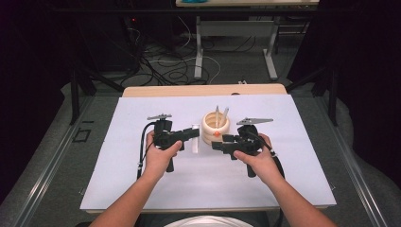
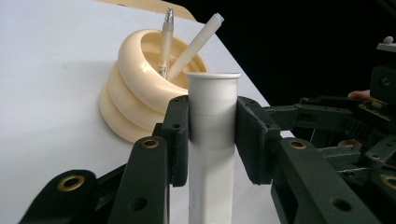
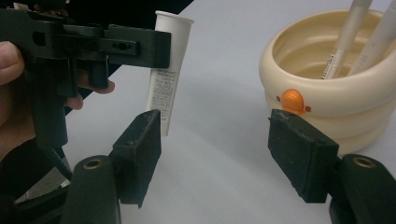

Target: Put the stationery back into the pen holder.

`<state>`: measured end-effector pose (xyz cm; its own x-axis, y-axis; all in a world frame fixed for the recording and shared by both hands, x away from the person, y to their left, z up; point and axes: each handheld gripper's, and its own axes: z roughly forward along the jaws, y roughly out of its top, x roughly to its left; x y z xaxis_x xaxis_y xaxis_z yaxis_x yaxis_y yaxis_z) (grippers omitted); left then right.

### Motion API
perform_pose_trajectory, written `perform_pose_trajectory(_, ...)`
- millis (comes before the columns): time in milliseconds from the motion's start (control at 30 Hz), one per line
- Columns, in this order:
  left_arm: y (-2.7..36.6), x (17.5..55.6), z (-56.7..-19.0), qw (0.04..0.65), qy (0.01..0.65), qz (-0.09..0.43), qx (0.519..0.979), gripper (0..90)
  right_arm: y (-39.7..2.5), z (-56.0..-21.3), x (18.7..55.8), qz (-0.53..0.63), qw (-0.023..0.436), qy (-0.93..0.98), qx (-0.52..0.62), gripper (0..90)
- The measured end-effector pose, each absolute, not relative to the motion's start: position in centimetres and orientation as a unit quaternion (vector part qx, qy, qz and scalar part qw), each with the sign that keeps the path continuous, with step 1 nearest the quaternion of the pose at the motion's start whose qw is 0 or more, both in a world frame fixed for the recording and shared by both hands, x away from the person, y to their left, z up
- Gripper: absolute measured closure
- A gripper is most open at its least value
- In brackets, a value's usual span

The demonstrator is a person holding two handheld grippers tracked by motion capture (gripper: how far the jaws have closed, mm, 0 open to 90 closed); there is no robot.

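Left gripper (image 2: 212, 135) has its jaws clamped on the white tube (image 2: 212, 140), holding it just above the bench (image 1: 283, 179), cap end up, a bit toward the far edge from the middle. Right next to it sits the cream cup (image 1: 215, 127) with two pens (image 1: 220, 116) leaning inside. Right gripper (image 3: 215, 158) hangs near the cup's orange knob (image 3: 293, 101), jaws wide apart, nothing between them.
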<state>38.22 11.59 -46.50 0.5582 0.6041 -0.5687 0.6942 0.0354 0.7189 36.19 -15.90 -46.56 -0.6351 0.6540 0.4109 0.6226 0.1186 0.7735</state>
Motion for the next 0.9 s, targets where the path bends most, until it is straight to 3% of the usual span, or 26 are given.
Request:
perform_pose_trajectory(167, 11.9, 38.2, -46.4, 0.551, 0.471, -0.039, 0.688, 66.9, -15.2, -46.7, 37.0, 0.505, -0.037, 0.747, 0.432, 35.4)
perform_pose_trajectory(600, 12.5, 38.0, -46.1, 0.563, 0.476, -0.034, 0.675, 66.9, -13.0, -46.7, 37.2, 0.51, -0.025, 0.736, 0.444, 36.4)
perform_pose_trajectory(900, 12.2, 37.9, -46.3, 0.564, 0.472, -0.033, 0.677, 66.9, -12.4, -47.1, 36.7, 0.529, -0.029, 0.727, 0.438, 44.5)
